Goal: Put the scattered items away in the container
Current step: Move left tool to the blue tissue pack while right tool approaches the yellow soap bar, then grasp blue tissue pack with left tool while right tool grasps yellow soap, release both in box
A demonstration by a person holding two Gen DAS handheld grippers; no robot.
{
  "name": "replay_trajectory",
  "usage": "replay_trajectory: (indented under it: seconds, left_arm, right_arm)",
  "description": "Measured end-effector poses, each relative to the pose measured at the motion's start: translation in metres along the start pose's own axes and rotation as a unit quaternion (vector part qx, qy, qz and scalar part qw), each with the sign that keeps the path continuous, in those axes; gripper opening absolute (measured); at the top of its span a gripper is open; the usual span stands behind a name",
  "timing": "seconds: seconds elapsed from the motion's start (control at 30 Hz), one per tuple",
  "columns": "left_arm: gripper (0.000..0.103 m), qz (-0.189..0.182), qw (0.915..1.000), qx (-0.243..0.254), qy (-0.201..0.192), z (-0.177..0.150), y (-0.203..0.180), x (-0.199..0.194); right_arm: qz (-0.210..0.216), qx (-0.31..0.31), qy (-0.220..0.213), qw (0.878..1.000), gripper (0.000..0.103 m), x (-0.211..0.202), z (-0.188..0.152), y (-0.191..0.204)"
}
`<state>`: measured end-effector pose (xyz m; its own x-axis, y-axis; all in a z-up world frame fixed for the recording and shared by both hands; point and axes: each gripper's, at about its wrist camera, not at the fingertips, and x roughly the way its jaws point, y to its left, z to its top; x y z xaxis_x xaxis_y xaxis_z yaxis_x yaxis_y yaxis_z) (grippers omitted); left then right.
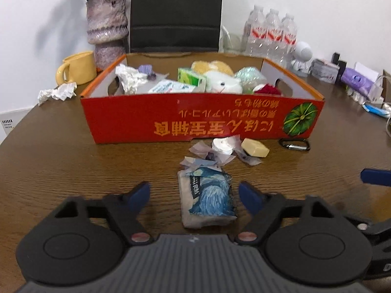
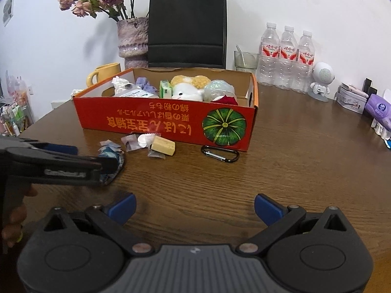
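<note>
Left gripper (image 1: pixel 194 191) was spread wide in my hand, its blue fingertips (image 1: pixel 139 191) flanking the soft tissue pack printed with a swirling blue night-sky painting (image 1: pixel 207 195) on the brown wood-grain table (image 1: pixel 73 166), because I meant to close across its narrow width; its long axis ran away from me toward the red cardboard box with the green pumpkin picture (image 1: pixel 202 119). From the right wrist view, my right gripper (image 2: pixel 195 207) hung apart and empty over bare wood, while the pack (image 2: pixel 112 163) lay just short of the box (image 2: pixel 166 124), half hidden behind my left tool.
</note>
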<state>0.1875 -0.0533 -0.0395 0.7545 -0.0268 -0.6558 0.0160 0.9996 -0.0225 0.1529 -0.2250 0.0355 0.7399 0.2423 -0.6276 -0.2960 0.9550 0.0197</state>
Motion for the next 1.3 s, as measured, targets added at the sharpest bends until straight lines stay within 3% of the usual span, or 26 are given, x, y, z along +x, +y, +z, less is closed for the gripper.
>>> replay_trajectory:
  seconds: [0.07, 0.1, 0.2, 0.4, 0.63, 0.73, 0.87, 0.93, 1.17, 1.3]
  left_arm:
    - [0.055, 0.002, 1.0000, 0.006, 0.002, 0.000, 0.000, 0.003]
    - [0.040, 0.000, 0.9999, 0.010, 0.000, 0.000, 0.000, 0.003]
    - [0.022, -0.009, 1.0000, -0.005, -0.001, 0.001, 0.009, 0.001]
    - [0.020, 0.001, 0.9996, -0.025, -0.014, 0.005, 0.029, -0.003]
    - [0.020, 0.002, 0.9989, -0.039, -0.025, 0.009, 0.048, -0.007]
    - [0.020, 0.001, 0.9987, -0.043, -0.026, 0.009, 0.052, -0.007]
    - [0.020, 0.001, 0.9986, -0.045, -0.027, 0.010, 0.054, -0.006]
    - [0.020, 0.002, 0.9987, -0.044, -0.026, 0.009, 0.053, -0.005]
    - [0.020, -0.006, 0.9987, -0.041, -0.032, 0.006, 0.052, -0.019]
    - [0.020, -0.027, 0.9973, -0.024, -0.064, 0.019, 0.052, -0.046]
  right_arm:
    - [0.001, -0.002, 0.001, 1.000, 0.103, 0.003, 0.002, 0.000]
    - [0.002, -0.003, 0.001, 1.000, 0.103, 0.005, 0.004, 0.000]
    - [0.005, -0.006, 0.001, 1.000, 0.103, 0.013, 0.010, 0.002]
    - [0.031, -0.016, -0.012, 0.999, 0.098, 0.035, 0.034, 0.014]
    - [0.055, 0.031, 0.012, 0.998, 0.062, 0.078, 0.058, 0.012]
    - [0.053, 0.042, 0.012, 0.998, 0.050, 0.087, 0.062, 0.010]
    - [0.063, 0.039, 0.025, 0.997, 0.044, 0.091, 0.061, 0.013]
    - [0.071, 0.040, 0.024, 0.996, 0.030, 0.089, 0.061, 0.014]
    - [0.070, 0.041, -0.001, 0.997, 0.030, 0.066, 0.058, 0.011]
    - [0.079, 0.020, -0.034, 0.996, 0.030, 0.034, 0.068, 0.010]
